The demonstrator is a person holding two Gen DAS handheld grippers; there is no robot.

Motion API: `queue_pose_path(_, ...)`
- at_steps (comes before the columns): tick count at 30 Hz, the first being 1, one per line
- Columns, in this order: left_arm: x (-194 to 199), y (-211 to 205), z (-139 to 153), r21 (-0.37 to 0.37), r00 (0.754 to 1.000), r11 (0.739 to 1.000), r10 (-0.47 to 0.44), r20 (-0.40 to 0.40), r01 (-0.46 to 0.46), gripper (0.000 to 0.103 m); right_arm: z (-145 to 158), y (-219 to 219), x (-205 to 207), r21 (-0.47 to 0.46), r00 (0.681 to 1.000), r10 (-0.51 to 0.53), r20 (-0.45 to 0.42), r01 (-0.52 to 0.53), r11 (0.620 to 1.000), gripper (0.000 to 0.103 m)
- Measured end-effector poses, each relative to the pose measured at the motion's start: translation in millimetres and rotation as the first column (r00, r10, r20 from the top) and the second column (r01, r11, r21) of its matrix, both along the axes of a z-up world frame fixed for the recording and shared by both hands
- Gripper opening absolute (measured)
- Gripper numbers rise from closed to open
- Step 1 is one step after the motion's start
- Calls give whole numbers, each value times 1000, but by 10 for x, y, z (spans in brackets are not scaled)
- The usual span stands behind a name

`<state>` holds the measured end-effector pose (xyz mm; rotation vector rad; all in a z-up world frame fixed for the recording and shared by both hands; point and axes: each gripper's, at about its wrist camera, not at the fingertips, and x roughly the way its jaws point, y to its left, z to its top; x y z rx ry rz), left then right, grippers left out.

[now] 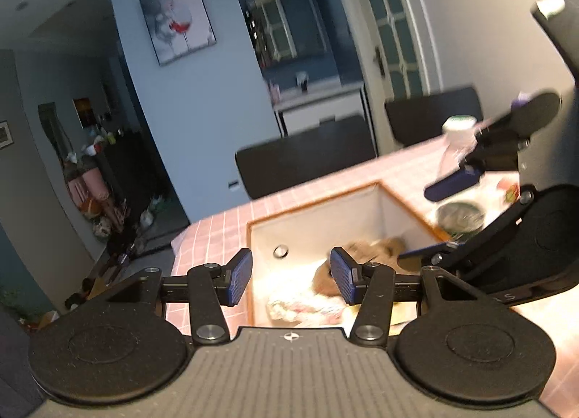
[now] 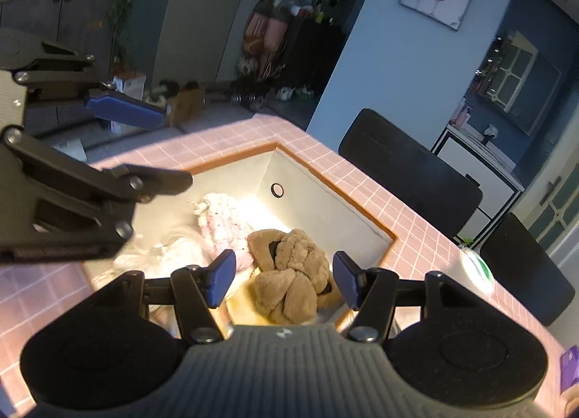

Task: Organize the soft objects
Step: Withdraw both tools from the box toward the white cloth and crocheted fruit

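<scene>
A white storage box (image 1: 311, 210) (image 2: 318, 201) with an orange rim stands on the pink checked tablecloth (image 1: 217, 233). Inside it lie a brown plush bundle (image 2: 293, 266) (image 1: 376, 248), a pink knitted piece (image 2: 220, 219) and a white fluffy item (image 2: 177, 251). My left gripper (image 1: 291, 275) hovers open over the box's near side, nothing between its blue pads. My right gripper (image 2: 284, 278) is also open above the brown bundle and does not touch it. Each gripper shows in the other's view: the right one (image 1: 439, 219) at the box's right, the left one (image 2: 152, 146) at its left.
Two black chairs (image 1: 307, 161) (image 2: 409, 172) stand along the table's far side. A clear bottle with a green and white cap (image 1: 456, 143) (image 2: 477, 268) and a round dish (image 1: 459, 217) stand right of the box. A purple item (image 2: 570, 367) lies near the right edge.
</scene>
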<state>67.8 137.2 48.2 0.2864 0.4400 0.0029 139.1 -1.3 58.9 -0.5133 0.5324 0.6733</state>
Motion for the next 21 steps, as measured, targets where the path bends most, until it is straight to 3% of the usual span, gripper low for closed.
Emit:
queue_pose_path(9, -441, -335, -7, -162, 990, 981, -86, 110, 103, 59, 23, -885, -458, 103, 997, -58, -44, 62, 993, 65)
queue_pose_path(15, -486, -676, -114, -237, 981, 955, -156, 117, 180, 60, -142, -1435, -549, 97, 985, -140, -98, 149, 984, 65)
queue_pose_path(21, -350, -1041, -260, -276, 967, 927, -244, 70, 253, 59, -339, -1923, -458, 41, 960, -238, -150, 246, 968, 66)
